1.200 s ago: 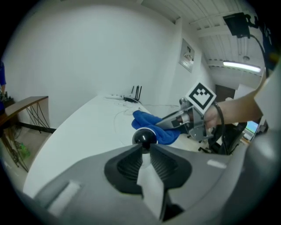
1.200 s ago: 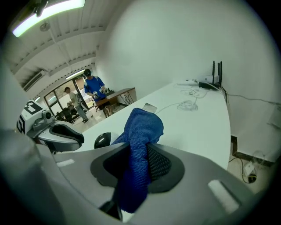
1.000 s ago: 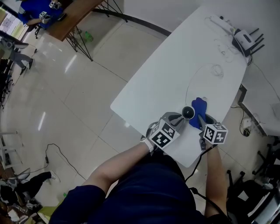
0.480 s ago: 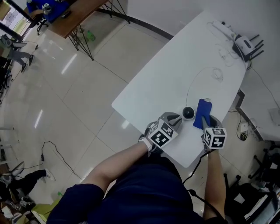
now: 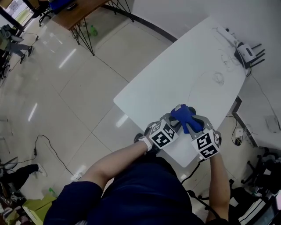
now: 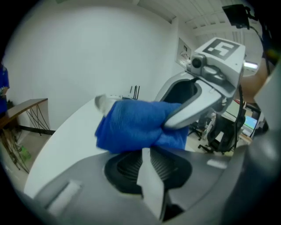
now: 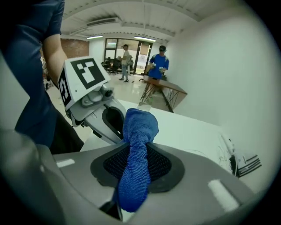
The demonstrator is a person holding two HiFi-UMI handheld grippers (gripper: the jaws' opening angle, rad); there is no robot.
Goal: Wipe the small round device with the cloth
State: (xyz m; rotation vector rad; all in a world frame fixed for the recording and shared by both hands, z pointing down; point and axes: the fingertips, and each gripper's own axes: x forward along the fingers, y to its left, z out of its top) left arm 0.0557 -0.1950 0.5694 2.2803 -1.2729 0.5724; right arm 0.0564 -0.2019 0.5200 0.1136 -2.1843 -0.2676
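A blue cloth [image 5: 184, 116] hangs bunched in my right gripper [image 5: 192, 125], which is shut on it; in the right gripper view the cloth [image 7: 135, 154] runs up between the pads. The cloth lies over the tips of my left gripper [image 5: 176, 120] near the white table's [image 5: 175, 66] front edge. The small round device is hidden under the cloth in every view. In the left gripper view my left gripper [image 6: 148, 154] is shut on a white piece that seems to be part of the device, with the cloth [image 6: 131, 125] draped just beyond it.
A router with antennas [image 5: 246, 52], a white power strip [image 5: 223, 29] and a thin looped cable [image 5: 205, 78] lie at the table's far end. A wooden table [image 5: 81, 11] stands across the floor. People stand far off in the right gripper view.
My right gripper rose from the table with the cloth, rolled, and swung left over the device. The device, visible before, is now covered. My left gripper stayed put.
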